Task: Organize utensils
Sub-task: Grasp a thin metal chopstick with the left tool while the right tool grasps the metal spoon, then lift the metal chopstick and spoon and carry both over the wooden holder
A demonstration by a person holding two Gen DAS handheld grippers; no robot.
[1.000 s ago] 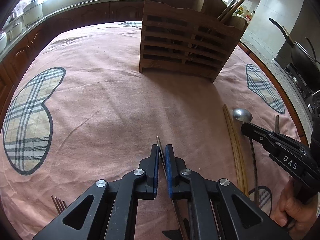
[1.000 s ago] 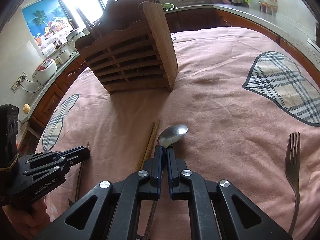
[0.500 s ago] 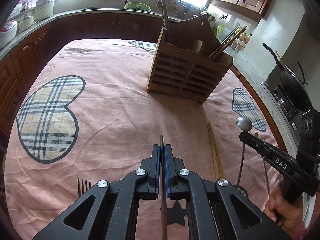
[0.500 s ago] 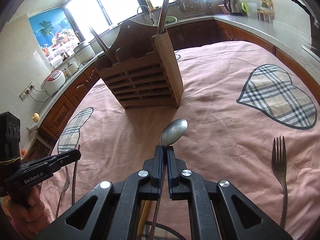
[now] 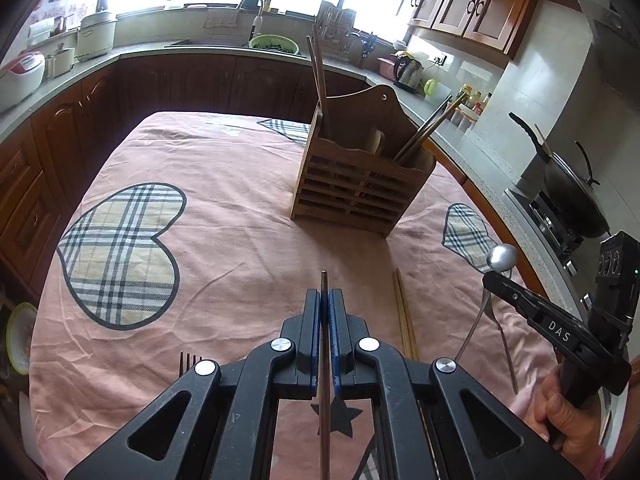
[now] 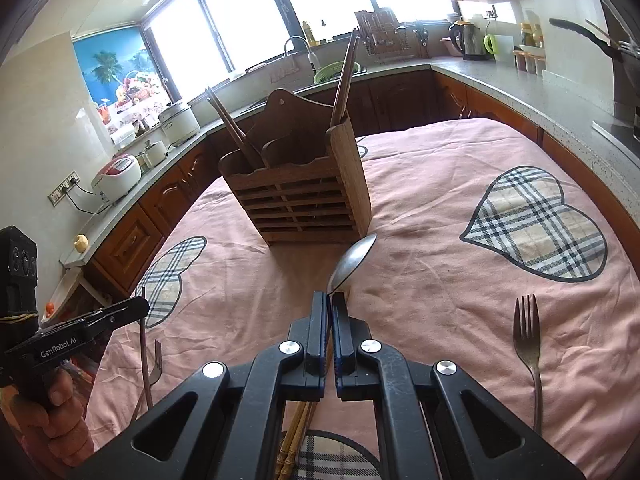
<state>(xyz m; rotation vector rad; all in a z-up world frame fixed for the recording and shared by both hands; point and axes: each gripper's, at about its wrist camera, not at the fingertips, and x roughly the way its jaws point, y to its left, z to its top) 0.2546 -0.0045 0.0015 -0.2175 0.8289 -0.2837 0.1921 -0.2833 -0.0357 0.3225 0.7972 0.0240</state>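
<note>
My left gripper point(image 5: 325, 296) is shut on a thin dark chopstick point(image 5: 323, 280), whose tip pokes out past the pads, and holds it above the pink cloth. The right wrist view shows that gripper point(image 6: 134, 310) at the left with the chopstick point(image 6: 143, 344) hanging below it. A metal spoon point(image 6: 352, 264) is pinched by its neck in my right gripper point(image 6: 331, 300), bowl pointing forward. From the left wrist view, the right gripper point(image 5: 490, 278) and spoon bowl point(image 5: 502, 257) are at the right. The slatted wooden utensil holder point(image 5: 352, 192) point(image 6: 300, 204) stands ahead with chopsticks upright in it.
A pair of bamboo chopsticks point(image 5: 404, 316) lies on the cloth between the grippers. One fork point(image 6: 528, 336) lies at the right, another fork point(image 5: 188, 360) at the left. Kitchen counters ring the table point(image 5: 224, 160); a wok point(image 5: 568, 184) sits on the stove at the right.
Both grippers have risen off the cloth, carrying the chopstick and the spoon. The holder now looks smaller and lower in both views.
</note>
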